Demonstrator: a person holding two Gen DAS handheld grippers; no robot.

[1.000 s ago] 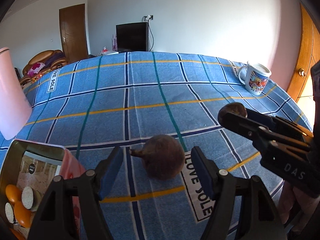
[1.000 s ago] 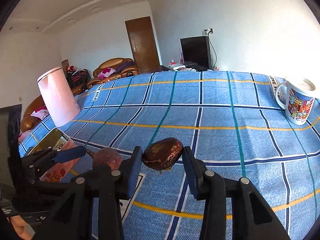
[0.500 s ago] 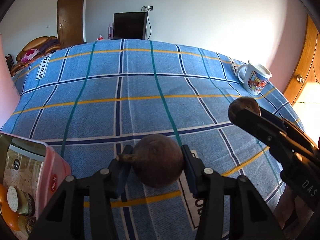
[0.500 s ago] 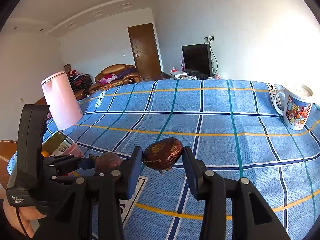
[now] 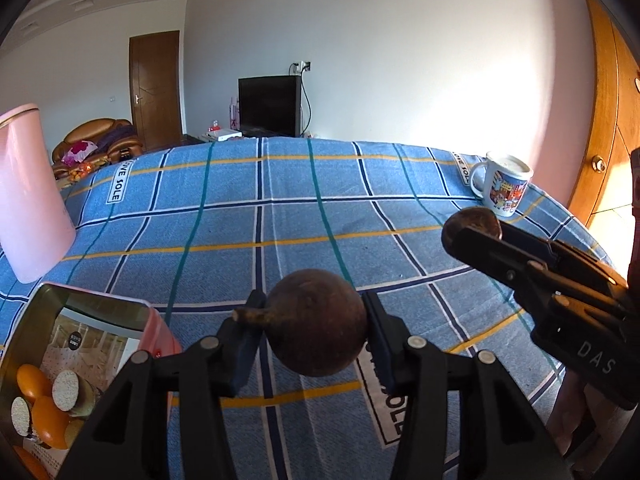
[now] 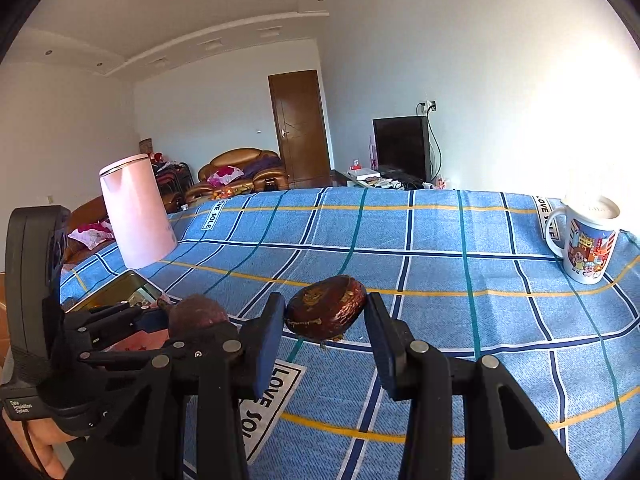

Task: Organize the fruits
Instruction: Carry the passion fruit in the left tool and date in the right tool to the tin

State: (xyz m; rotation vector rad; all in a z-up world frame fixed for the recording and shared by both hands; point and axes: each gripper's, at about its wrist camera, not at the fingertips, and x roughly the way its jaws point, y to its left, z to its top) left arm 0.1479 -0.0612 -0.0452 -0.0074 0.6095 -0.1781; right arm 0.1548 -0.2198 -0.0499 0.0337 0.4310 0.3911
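Observation:
A round dark brown fruit with a short stem point(image 5: 318, 322) hangs just above the blue checked cloth, and my left gripper point(image 5: 314, 330) is shut on it. In the right wrist view this same fruit point(image 6: 198, 314) shows at the left, between the left gripper's fingers. My right gripper point(image 6: 325, 330) is shut on a wrinkled, glossy brown fruit point(image 6: 326, 306), also held off the cloth. From the left wrist view that fruit point(image 5: 472, 224) peeks over the right gripper's fingers at the right. An open pink tin point(image 5: 160, 326) sits at the lower left, with orange fruits and cut slices inside.
A tall pink container point(image 5: 28, 196) stands at the left of the table. A printed mug point(image 6: 586, 240) stands at the far right. The blue checked cloth point(image 6: 440, 248) covers the whole table. A hand point(image 6: 36, 446) holds the left gripper at the lower left.
My left gripper closed on the round fruit that lay on the cloth and lifted it slightly. The right gripper kept its hold on the wrinkled fruit and tilted up a little.

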